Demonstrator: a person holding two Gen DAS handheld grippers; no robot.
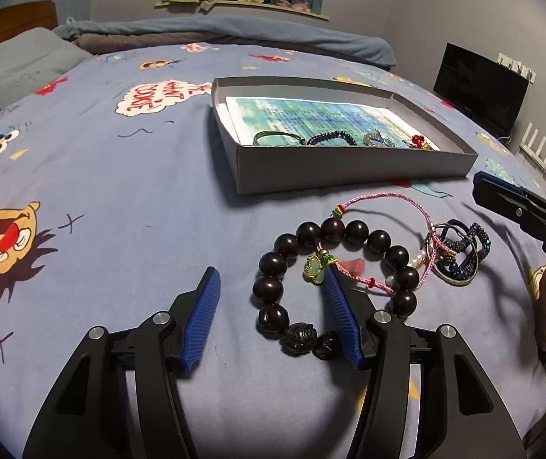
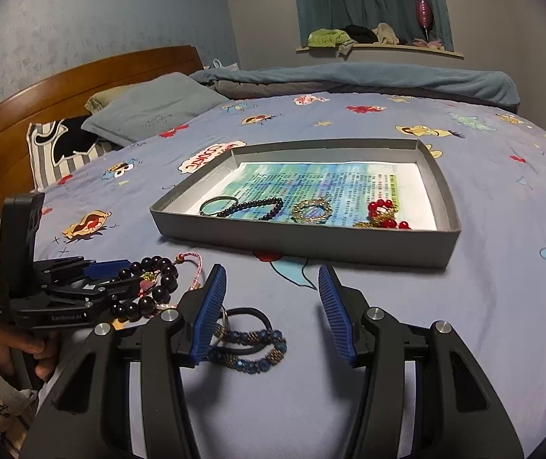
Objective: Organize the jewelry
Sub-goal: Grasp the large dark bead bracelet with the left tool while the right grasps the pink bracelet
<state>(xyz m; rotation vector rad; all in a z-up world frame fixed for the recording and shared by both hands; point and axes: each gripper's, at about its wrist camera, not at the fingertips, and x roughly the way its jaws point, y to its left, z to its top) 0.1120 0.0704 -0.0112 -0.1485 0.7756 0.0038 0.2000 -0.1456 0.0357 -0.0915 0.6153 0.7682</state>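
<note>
A bracelet of big dark beads [image 1: 273,264] lies on the blue bedsheet. My left gripper [image 1: 271,279] is open and low over it. Its right finger sits inside the loop, and the left arc of beads lies between the pads, untouched. A pink cord bracelet [image 1: 387,199] with a green clover charm [image 1: 315,269] crosses the beads. My right gripper [image 2: 269,279] is open just above the sheet. Blue beaded bangles [image 2: 252,348] and a black hair tie lie by its left finger, partly under it. A grey tray [image 2: 303,241] ahead holds several jewelry pieces on printed paper.
Seen from the right wrist, the left gripper [image 2: 127,277] and the hand holding it are at the left edge. Pillows [image 2: 150,111] and a wooden headboard are at the far left, a folded blanket [image 2: 349,76] lies behind the tray, and a dark screen [image 1: 479,80] stands at the right.
</note>
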